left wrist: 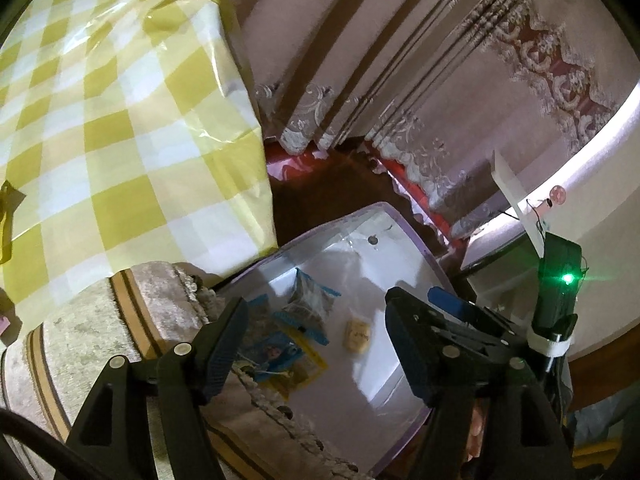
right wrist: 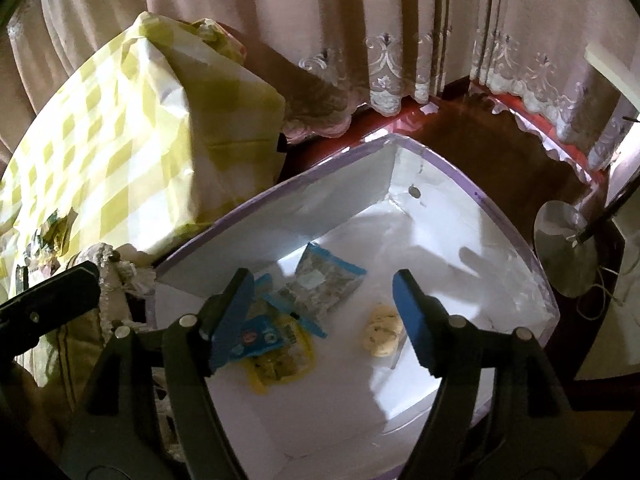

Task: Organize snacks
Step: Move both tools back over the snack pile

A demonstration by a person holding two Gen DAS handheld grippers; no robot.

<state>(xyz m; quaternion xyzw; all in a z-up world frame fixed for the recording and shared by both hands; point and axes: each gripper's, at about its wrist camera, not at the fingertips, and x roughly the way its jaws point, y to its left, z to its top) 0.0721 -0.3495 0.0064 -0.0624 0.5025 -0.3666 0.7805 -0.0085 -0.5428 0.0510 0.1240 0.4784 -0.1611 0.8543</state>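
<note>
A white box with a lilac rim stands on the floor; it also shows in the left wrist view. Inside lie a clear packet with blue ends, a blue and yellow packet and a pale cookie in clear wrap. The same three show in the left wrist view: clear packet, blue and yellow packet, cookie. My right gripper is open and empty above the box. My left gripper is open and empty, above the box's near edge.
A table under a yellow and white checked cloth stands left of the box, with a few wrappers on it. A beige upholstered seat lies below it. Curtains hang behind. A round metal stand base sits to the right.
</note>
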